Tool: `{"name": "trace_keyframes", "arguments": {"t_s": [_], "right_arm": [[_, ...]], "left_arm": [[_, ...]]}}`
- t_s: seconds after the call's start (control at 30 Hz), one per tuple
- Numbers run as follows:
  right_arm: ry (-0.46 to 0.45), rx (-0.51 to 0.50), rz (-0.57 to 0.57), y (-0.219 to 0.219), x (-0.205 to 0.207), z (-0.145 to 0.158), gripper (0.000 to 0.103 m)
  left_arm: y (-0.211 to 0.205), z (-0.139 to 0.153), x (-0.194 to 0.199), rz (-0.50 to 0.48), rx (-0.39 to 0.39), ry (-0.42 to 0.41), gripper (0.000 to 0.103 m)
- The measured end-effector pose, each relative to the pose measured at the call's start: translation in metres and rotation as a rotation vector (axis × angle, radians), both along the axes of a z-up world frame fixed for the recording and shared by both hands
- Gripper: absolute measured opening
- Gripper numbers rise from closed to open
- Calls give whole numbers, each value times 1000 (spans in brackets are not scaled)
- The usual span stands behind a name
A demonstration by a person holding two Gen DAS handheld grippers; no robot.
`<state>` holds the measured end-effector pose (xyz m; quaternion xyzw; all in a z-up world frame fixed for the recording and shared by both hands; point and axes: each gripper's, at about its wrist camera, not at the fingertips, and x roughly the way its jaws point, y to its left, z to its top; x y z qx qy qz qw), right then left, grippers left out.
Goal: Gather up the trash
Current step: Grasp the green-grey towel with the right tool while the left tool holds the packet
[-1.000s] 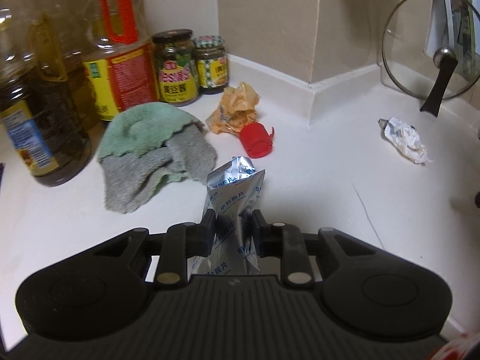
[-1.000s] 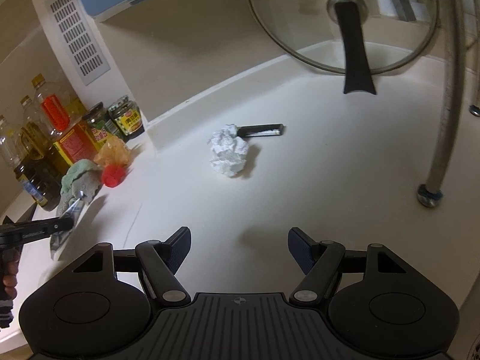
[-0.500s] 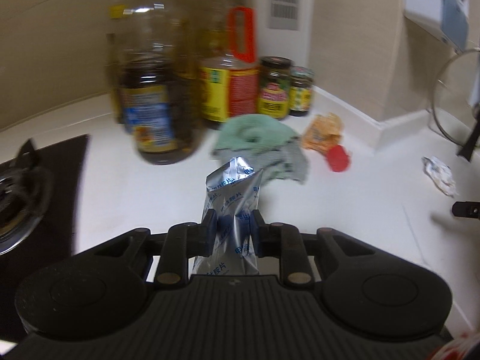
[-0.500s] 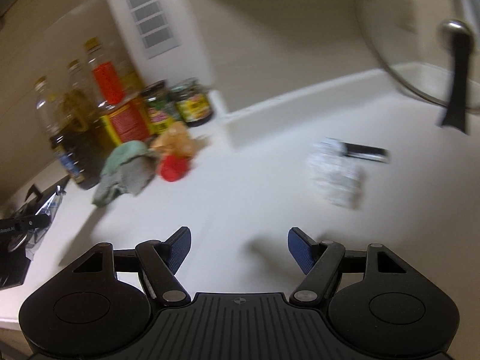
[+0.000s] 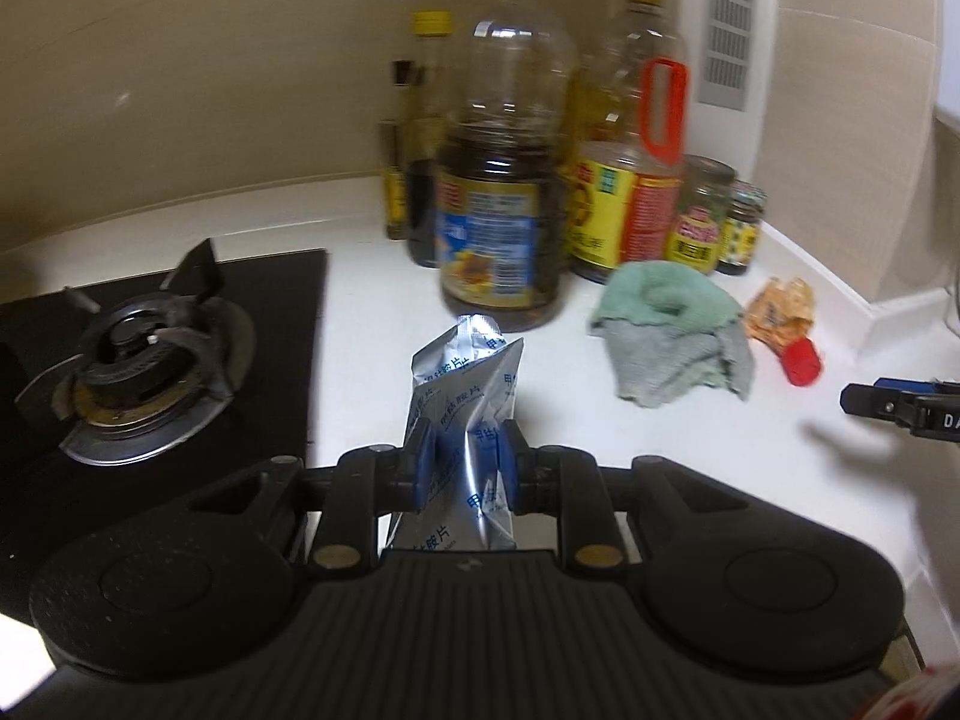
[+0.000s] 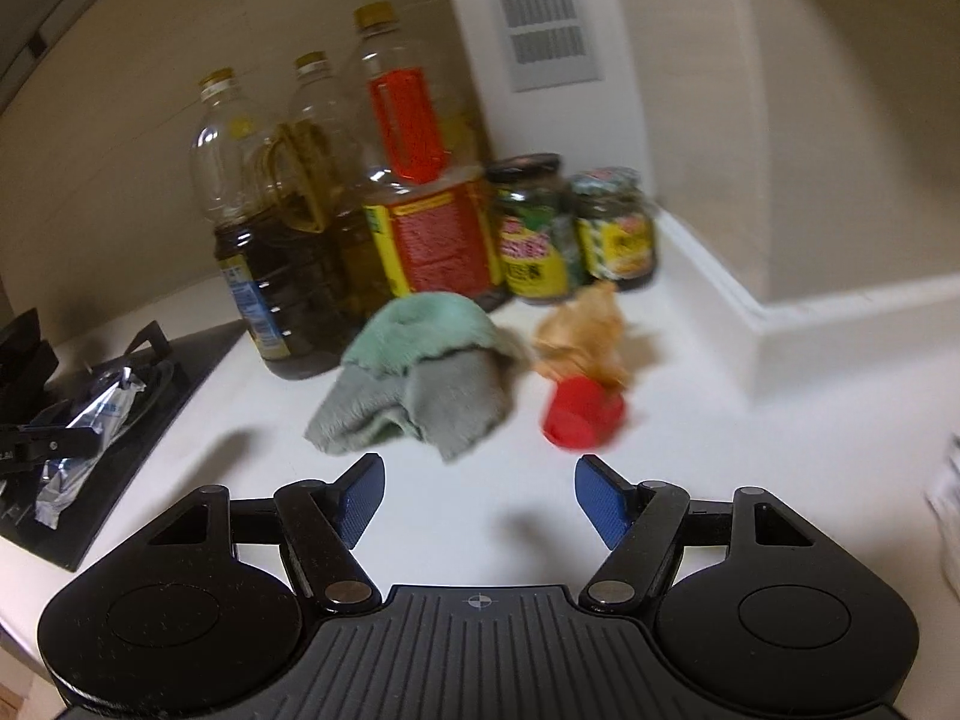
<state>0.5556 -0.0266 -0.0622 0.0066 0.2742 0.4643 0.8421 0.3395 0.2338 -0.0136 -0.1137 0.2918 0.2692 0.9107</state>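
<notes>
Our left gripper (image 5: pixel 462 468) is clamped on a silver foil pouch (image 5: pixel 465 384), its blue pads pressing the pouch's lower half from both sides so that the crumpled top stands up above the fingers. We hold it in the air over the white counter (image 5: pixel 360 312), just right of the black hob (image 5: pixel 288 312) with its burner (image 5: pixel 129 366). Our right gripper (image 6: pixel 480 495) stands wide apart with nothing between its blue pads (image 6: pixel 363 495), hanging above the counter in front of a green and grey cloth (image 6: pixel 420 372). Just right of the cloth lie a crumpled orange wrapper (image 6: pixel 579 342) and a red cap (image 6: pixel 579 414), the cap touching the wrapper's near edge. Behind them, against the wall, stand several oil bottles (image 6: pixel 282 252) and two jars (image 6: pixel 576 228). From the right wrist view we see the pouch again at the far left, over the hob's edge, gripped by the left gripper. At that view's right border a white blur shows; we cannot tell what it is. From the left wrist view the tip of our right gripper juts in at the right edge, near the cap.
</notes>
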Motion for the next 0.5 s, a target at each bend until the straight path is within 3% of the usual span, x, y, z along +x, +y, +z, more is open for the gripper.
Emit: {"name": "trace_keyframes", "arguments": {"t_s": [0.27,0.5], "right_arm": [[-50,-18,43,52,19,4,69],[-43,-62,60,94,47,-1,69]], "left_arm": [[24,2,-9,76,-1,-6,20],[30,2,-18,105,-3,-3,20]]}}
